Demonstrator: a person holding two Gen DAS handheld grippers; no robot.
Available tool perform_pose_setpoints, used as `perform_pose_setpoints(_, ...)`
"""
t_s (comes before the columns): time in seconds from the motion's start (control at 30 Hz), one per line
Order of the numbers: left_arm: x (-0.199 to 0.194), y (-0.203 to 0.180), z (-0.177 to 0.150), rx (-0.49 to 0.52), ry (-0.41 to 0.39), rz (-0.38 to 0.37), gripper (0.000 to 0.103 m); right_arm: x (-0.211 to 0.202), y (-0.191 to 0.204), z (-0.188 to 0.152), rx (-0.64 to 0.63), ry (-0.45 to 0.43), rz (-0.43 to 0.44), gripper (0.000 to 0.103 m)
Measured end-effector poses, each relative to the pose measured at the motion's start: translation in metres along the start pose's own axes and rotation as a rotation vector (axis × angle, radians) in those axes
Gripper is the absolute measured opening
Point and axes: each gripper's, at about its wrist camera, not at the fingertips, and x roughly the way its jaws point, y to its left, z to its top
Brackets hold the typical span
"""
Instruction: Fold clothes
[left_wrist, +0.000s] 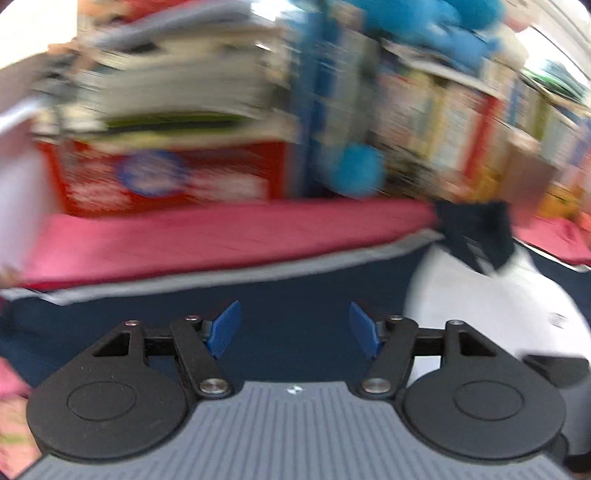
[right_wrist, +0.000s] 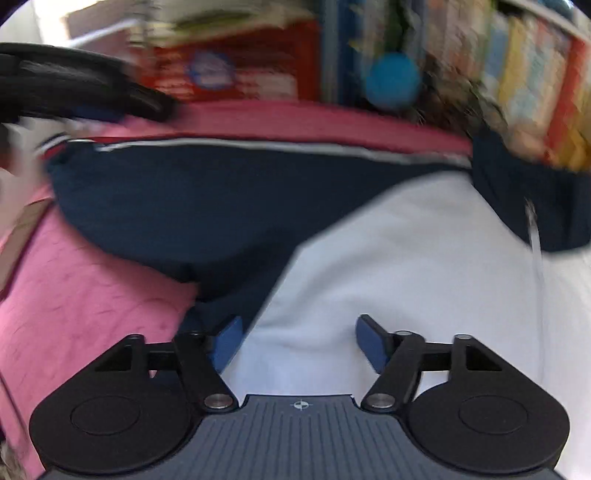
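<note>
A navy and white garment lies on a pink bedspread. In the left wrist view its navy part (left_wrist: 295, 295) fills the space under my left gripper (left_wrist: 295, 328), which is open and holds nothing; the white part (left_wrist: 480, 302) and a dark collar (left_wrist: 476, 232) lie to the right. Seen from the right wrist, my right gripper (right_wrist: 299, 343) is open over the white panel (right_wrist: 406, 258), with the navy sleeve (right_wrist: 177, 206) to the left and the collar (right_wrist: 524, 192) at far right. Both views are motion-blurred.
The pink bedspread (right_wrist: 85, 288) (left_wrist: 207, 236) surrounds the garment. Shelves of books and a red box (left_wrist: 170, 173) stand behind the bed, with blue plush toys (left_wrist: 354, 173). The other gripper's black body (right_wrist: 74, 88) shows at upper left in the right wrist view.
</note>
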Motion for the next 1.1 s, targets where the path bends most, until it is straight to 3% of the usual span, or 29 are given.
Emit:
perform_pose_setpoints(0.07,0.016,-0.028,-0.004,0.017,0.022,-0.018,0.068,-0.012,-0.021,-0.008,-0.022,-0.045,-0.032,0.077)
perform_pose_setpoints(0.1,0.027,-0.038,-0.009,0.036,0.042,0.023,0.07,-0.016,-0.044,-0.018,0.001,-0.05,-0.06,0.078)
perform_pose_setpoints(0.13,0.04,-0.047,-0.017,0.061,0.09,0.113,0.069,-0.02,-0.069,-0.028,0.024,-0.047,-0.084,0.076)
perform_pose_setpoints(0.17,0.047,-0.048,-0.024,0.063,0.115,0.179,0.069,-0.022,-0.098,-0.04,0.051,-0.025,-0.097,0.07)
perform_pose_setpoints(0.2,0.053,-0.046,-0.03,0.059,0.133,0.235,0.078,-0.025,-0.127,-0.052,0.077,-0.004,-0.11,0.07)
perform_pose_setpoints(0.23,0.051,-0.039,-0.033,0.017,0.121,0.248,0.079,-0.028,-0.157,-0.063,0.102,0.012,-0.134,0.077)
perform_pose_setpoints(0.33,0.043,-0.029,-0.028,-0.054,0.138,0.304,0.08,-0.048,-0.237,-0.09,0.183,0.017,-0.297,0.084)
perform_pose_setpoints(0.4,0.035,-0.038,-0.021,-0.046,0.134,0.368,0.075,-0.064,-0.278,-0.101,0.255,0.017,-0.41,0.084)
perform_pose_setpoints(0.47,0.021,-0.057,-0.011,-0.043,0.104,0.368,0.073,-0.081,-0.315,-0.111,0.318,0.009,-0.496,0.079)
perform_pose_setpoints(0.57,0.003,-0.1,-0.005,-0.029,0.082,0.247,0.074,-0.1,-0.295,-0.11,0.245,-0.048,-0.361,0.079)
perform_pose_setpoints(0.67,0.002,-0.136,-0.023,0.015,0.137,0.14,0.075,-0.104,-0.241,-0.118,0.165,-0.056,-0.17,0.079)
perform_pose_setpoints(0.8,0.004,-0.164,-0.06,0.067,0.241,0.087,0.075,-0.114,-0.198,-0.155,0.101,-0.01,-0.119,0.079)
perform_pose_setpoints(0.87,0.003,-0.166,-0.081,0.11,0.286,0.112,0.075,-0.119,-0.177,-0.174,0.07,0.013,-0.093,0.08)
perform_pose_setpoints(0.97,-0.011,-0.161,-0.103,0.139,0.278,0.142,0.083,-0.127,-0.145,-0.202,0.022,0.047,-0.054,0.084)
perform_pose_setpoints(1.0,-0.016,-0.16,-0.106,0.138,0.278,0.137,0.084,-0.131,-0.14,-0.21,0.016,0.061,-0.063,0.085)
perform_pose_setpoints(1.07,-0.026,-0.159,-0.111,0.136,0.278,0.127,0.083,-0.148,-0.156,-0.223,0.053,0.097,-0.186,0.096)
perform_pose_setpoints(1.1,-0.031,-0.159,-0.114,0.135,0.278,0.123,0.084,-0.156,-0.164,-0.229,0.071,0.115,-0.248,0.097)
